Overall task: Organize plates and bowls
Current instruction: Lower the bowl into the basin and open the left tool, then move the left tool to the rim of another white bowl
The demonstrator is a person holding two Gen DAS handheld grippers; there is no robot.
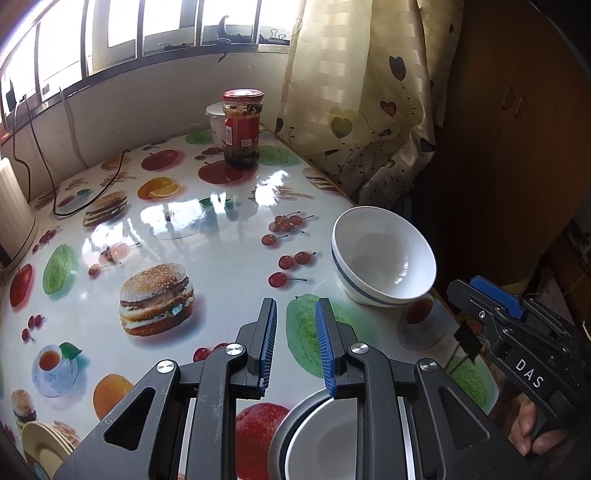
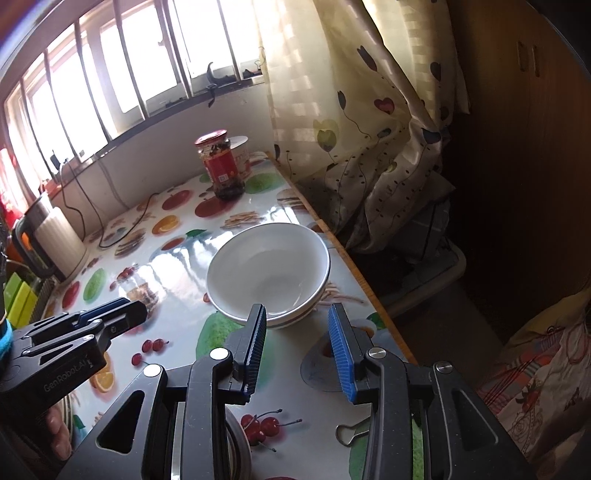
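Surface (image 1: pixel 229 266) has a glossy food-print cover and sits under a barred window (image 1: pixel 155 26); curtain (image 1: pixel 354 92) hangs past its far right corner, with a dark cabinet (image 2: pixel 524 147) beyond.

Left hand-held gripper (image 1: pixel 295 339): fingers apart, holding nothing. Right hand-held gripper (image 2: pixel 297 350): fingers apart, holding nothing.

Bowl (image 2: pixel 267 275), white with a blue band, sits just ahead of the right hand-held gripper, near the surface's right edge; ahead and right of the left one. Second bowl (image 1: pixel 321 443) lies below the left hand-held gripper, partly hidden by its frame. Plates (image 1: pixel 44 443) stacked at its near left.

Jar (image 1: pixel 242 129) stands far ahead, a white tub (image 1: pixel 215 118) just behind it. Cable (image 1: pixel 92 199) trails far left. Binder clip (image 2: pixel 351 435) lies under the right hand-held gripper.
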